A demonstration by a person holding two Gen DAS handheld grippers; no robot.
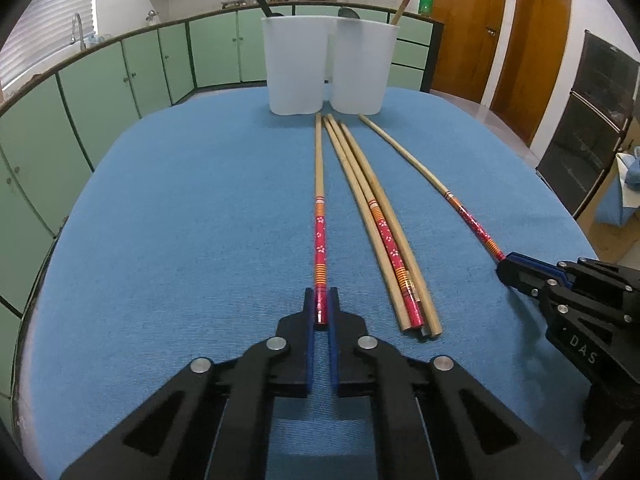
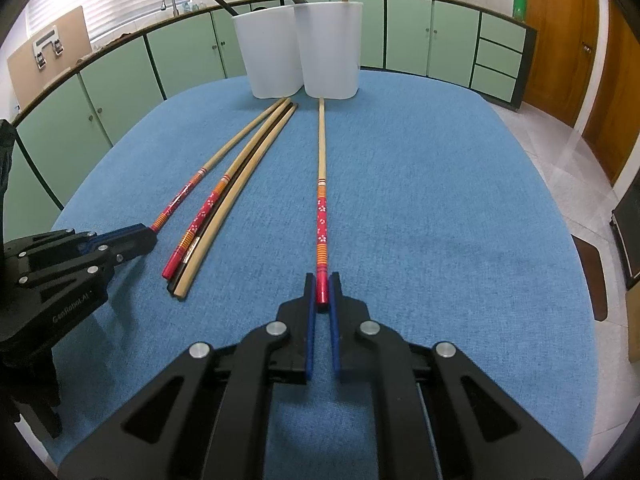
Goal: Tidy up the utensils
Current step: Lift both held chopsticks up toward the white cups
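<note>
My left claw is clenched on the red end of one long chopstick lying on the blue tablecloth; my right claw is clamped the same way on another chopstick. Both sticks run straight ahead toward two white tubs standing side by side at the far edge, utensil handles jutting from them. Between my claws lies a loose bundle of chopsticks, untouched.
</note>
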